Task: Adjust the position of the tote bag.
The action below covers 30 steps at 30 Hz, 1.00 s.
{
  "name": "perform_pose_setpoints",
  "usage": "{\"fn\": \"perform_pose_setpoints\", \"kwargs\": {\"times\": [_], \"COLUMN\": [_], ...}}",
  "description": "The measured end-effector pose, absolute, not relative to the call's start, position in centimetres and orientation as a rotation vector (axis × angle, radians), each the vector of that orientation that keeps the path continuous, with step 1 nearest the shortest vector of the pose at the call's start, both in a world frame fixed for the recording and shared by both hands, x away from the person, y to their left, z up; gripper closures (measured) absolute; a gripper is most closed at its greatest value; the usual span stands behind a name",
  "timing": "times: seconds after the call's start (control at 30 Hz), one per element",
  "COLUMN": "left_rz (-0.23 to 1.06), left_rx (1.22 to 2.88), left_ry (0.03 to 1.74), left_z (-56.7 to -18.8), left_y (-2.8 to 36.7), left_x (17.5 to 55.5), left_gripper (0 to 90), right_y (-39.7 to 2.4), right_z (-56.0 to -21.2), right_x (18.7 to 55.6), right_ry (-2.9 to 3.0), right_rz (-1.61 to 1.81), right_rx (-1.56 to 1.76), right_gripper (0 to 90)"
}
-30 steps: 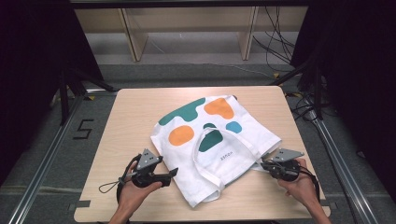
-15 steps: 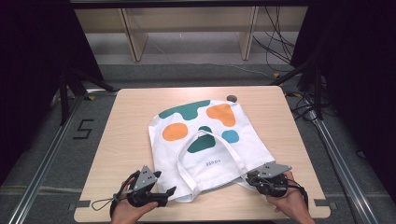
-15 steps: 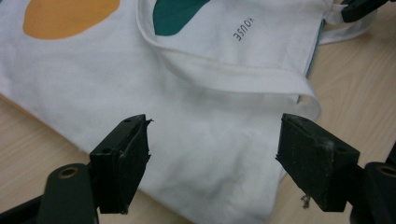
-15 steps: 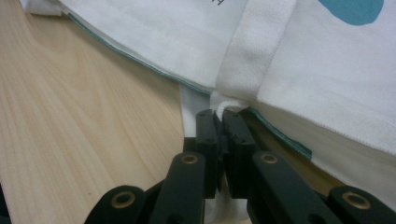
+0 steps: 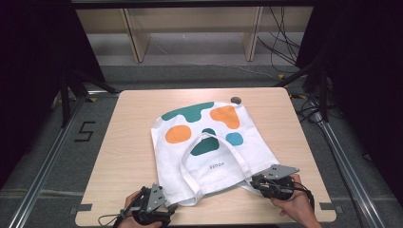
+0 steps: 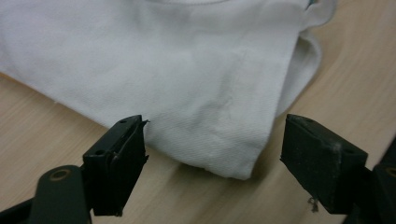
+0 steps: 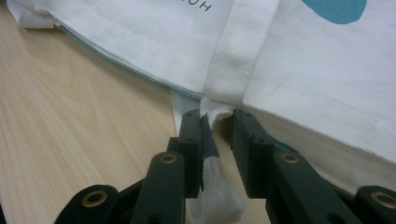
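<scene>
Bag (image 5: 211, 142) lies flat on the bench (image 5: 128, 142). Left gripper (image 6: 215, 144) stands released around its corner. Right gripper (image 7: 217, 140) has just been opening, strap (image 7: 212, 186) loose between its jaws.

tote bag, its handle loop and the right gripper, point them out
tote bag (image 5: 223, 142), high view, on its printed front.
handle loop (image 5: 209, 139), high view, top of the arch.
right gripper (image 7: 217, 122), right gripper view, between its jaw tips.

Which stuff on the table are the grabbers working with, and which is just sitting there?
In the job: white cloth tote bag with green, orange and blue blobs; left gripper, open at its corner; right gripper, just loosening on the strap.

Just lying about: small dark round object by the table's far edge.
</scene>
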<state>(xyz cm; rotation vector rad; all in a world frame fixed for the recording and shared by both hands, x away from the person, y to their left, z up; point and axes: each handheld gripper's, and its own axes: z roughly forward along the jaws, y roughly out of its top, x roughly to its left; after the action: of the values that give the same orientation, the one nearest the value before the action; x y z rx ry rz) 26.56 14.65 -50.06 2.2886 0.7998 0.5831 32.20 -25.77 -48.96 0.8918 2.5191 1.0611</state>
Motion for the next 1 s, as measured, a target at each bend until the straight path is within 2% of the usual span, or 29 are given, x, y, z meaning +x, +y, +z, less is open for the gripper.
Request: {"fn": "perform_pose_setpoints", "kwargs": {"times": [0.17, 0.3, 0.43, 0.47, 0.57, 0.63, 0.67, 0.7, 0.73, 0.8, 0.9, 1.0], "left_rz": [0.601, 0.621, 0.635, 0.657, 0.644, 0.665, 0.67, 0.67, 0.651, 0.64, 0.649, 0.644], "left_rx": [2.301, 2.269, 2.181, 2.159, 2.112, 2.109, 2.105, 2.105, 2.072, 2.08, 2.05, 2.041], "left_ry": [0.826, 0.779, 0.815, 0.774, 0.818, 0.788, 0.78, 0.78, 0.784, 0.759, 0.746, 0.756], "left_z": [-50.1, -49.5, -48.7, -48.6, -48.3, -48.1, -48.0, -48.0, -48.1, -48.0, -47.9, -47.8], "left_y": [14.7, 14.8, 15.1, 15.2, 15.1, 15.1, 15.0, 15.0, 14.8, 15.0, 15.3, 15.7], "left_x": [27.2, 27.1, 26.9, 27.3, 27.6, 28.0, 28.3, 28.3, 28.5, 29.0, 29.4, 29.7], "left_gripper": [22.0, 26.9, 40.3, 40.3, 46.1, 53.7, 62.4, 66.6, 66.6, 76.8, 81.0, 81.3], "right_y": [-25.9, -26.0, -26.3, -26.5, -27.2, -27.8, -28.5, -28.5, -28.9, -29.9, -30.4, -30.8], "right_z": [-48.9, -48.8, -48.4, -48.3, -47.6, -47.1, -46.8, -46.8, -46.7, -46.8, -47.1, -47.6], "right_x": [32.4, 32.4, 32.4, 32.5, 32.4, 32.6, 32.7, 32.7, 32.7, 33.1, 33.4, 34.0], "right_ry": [2.509, 2.507, 2.481, 2.466, 2.438, 2.388, 2.357, 2.357, 2.343, 2.303, 2.288, 2.286], "right_rz": [1.066, 1.076, 1.086, 1.098, 1.119, 1.118, 1.1, 1.1, 1.081, 1.02, 0.978, 0.905], "right_rx": [0.881, 0.898, 0.928, 0.915, 0.941, 0.929, 0.94, 0.94, 0.962, 0.967, 0.985, 0.963], "right_gripper": [71.5, 68.8, 65.3, 64.2, 61.9, 60.3, 58.2, 58.2, 56.9, 52.6, 48.9, 43.9]}}
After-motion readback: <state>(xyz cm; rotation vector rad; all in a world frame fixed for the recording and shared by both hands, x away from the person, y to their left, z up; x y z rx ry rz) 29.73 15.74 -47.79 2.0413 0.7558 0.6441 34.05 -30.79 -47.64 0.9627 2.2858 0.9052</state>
